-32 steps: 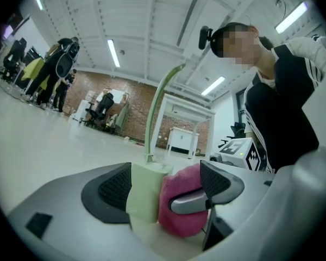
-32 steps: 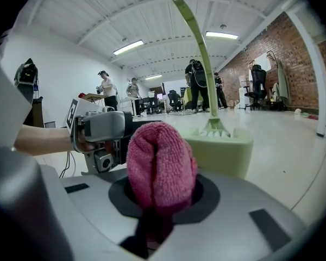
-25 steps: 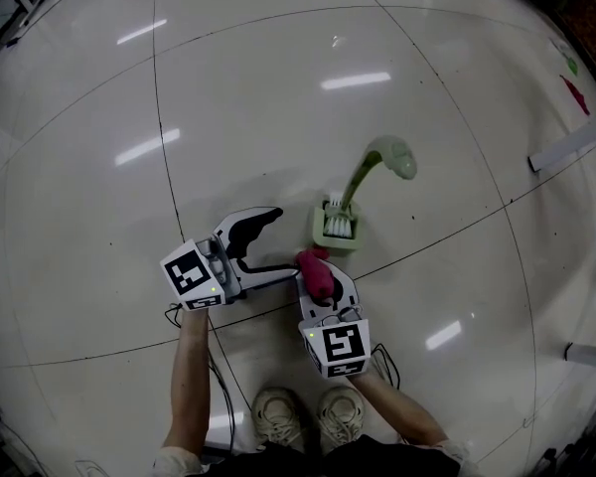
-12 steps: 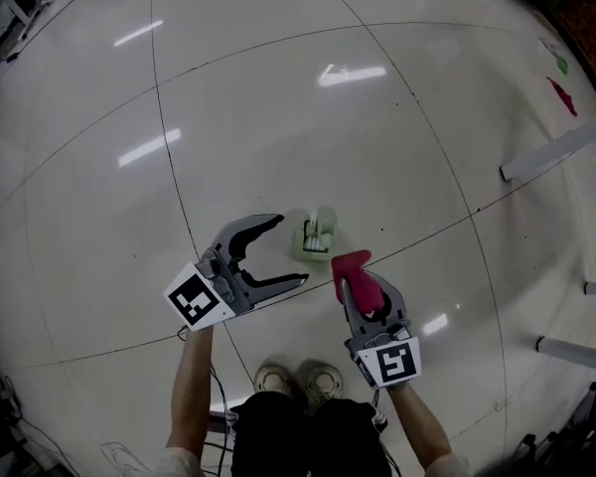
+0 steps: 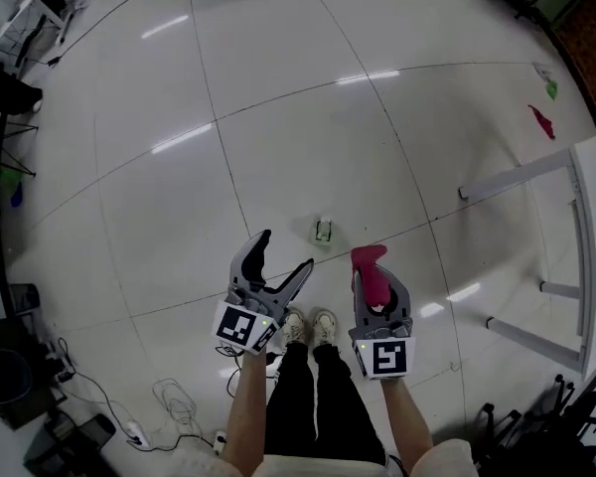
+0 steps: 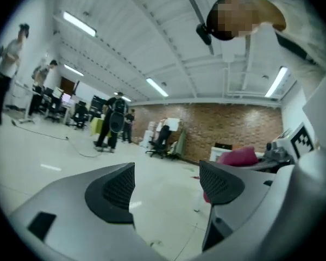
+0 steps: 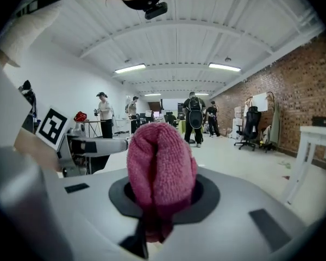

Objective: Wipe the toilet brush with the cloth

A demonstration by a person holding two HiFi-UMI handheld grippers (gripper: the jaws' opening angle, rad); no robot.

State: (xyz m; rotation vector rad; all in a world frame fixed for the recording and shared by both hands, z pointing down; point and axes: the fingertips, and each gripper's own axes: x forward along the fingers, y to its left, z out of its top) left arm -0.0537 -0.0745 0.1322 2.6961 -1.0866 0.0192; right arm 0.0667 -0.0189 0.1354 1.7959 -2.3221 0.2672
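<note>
The pale green toilet brush (image 5: 323, 232) stands small on the white floor, far below and ahead of both grippers. My right gripper (image 5: 370, 259) is shut on a folded pink cloth (image 5: 369, 272), which fills the middle of the right gripper view (image 7: 161, 174). My left gripper (image 5: 285, 255) is open with nothing between its jaws; in the left gripper view its dark pads (image 6: 117, 190) stand apart, and the pink cloth (image 6: 237, 157) shows at the right. Both grippers are held high at about waist level, pointing outward.
A white table frame (image 5: 576, 217) stands at the right. Cables (image 5: 169, 396) and dark gear lie at lower left, and my shoes (image 5: 311, 326) are below the grippers. Several people (image 7: 195, 116) and office chairs stand far off across the room.
The person has stood up: the brush has shrunk and dropped far below. Both grippers have risen away from it, the right one still carrying the pink cloth.
</note>
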